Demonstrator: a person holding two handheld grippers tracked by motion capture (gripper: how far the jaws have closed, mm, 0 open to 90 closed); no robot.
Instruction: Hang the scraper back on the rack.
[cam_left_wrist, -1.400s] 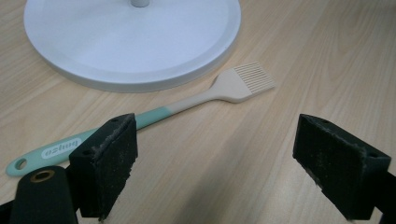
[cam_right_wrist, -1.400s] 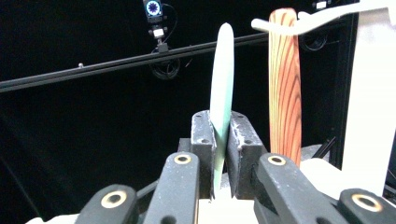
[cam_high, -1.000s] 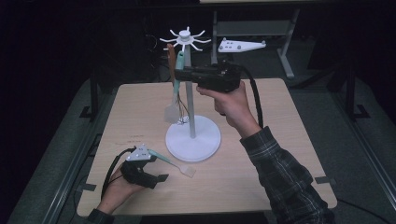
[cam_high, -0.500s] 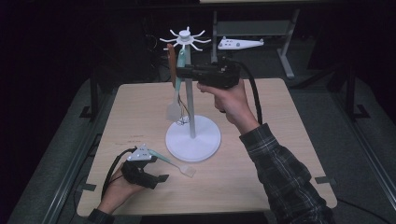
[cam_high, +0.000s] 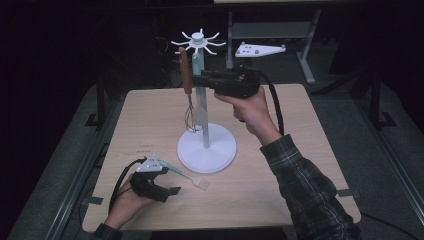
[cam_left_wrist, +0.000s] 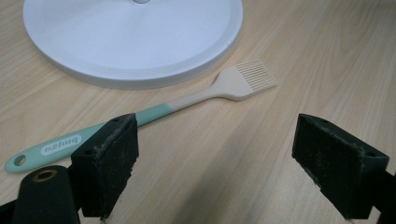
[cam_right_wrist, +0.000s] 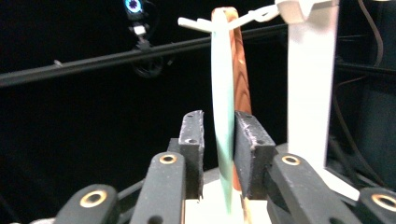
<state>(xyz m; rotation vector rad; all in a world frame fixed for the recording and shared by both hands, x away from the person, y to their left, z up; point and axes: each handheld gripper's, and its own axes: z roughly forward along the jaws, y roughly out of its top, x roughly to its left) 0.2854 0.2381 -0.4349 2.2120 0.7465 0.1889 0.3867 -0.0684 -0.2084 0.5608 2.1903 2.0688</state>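
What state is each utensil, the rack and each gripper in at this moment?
Mint-handled utensil: hanging upright at the rack's hooks, clamped between the right gripper's jaws.
Wooden-handled whisk: hanging from a rack hook, untouched.
Pastry brush: lying flat on the table, beside the rack base.
Utensil rack: standing upright.
Left gripper: open, near the brush handle.
Right gripper: shut on the utensil.

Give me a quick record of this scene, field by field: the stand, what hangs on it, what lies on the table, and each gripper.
stand: white rack with hooks on top, on wooden table
hanging: wooden-handled whisk; mint spatula
lying flat: mint-handled brush beside the rack's base
right gripper: raised, jaws closed on the spatula's handle
left gripper: low over the table, jaws wide apart, touching nothing
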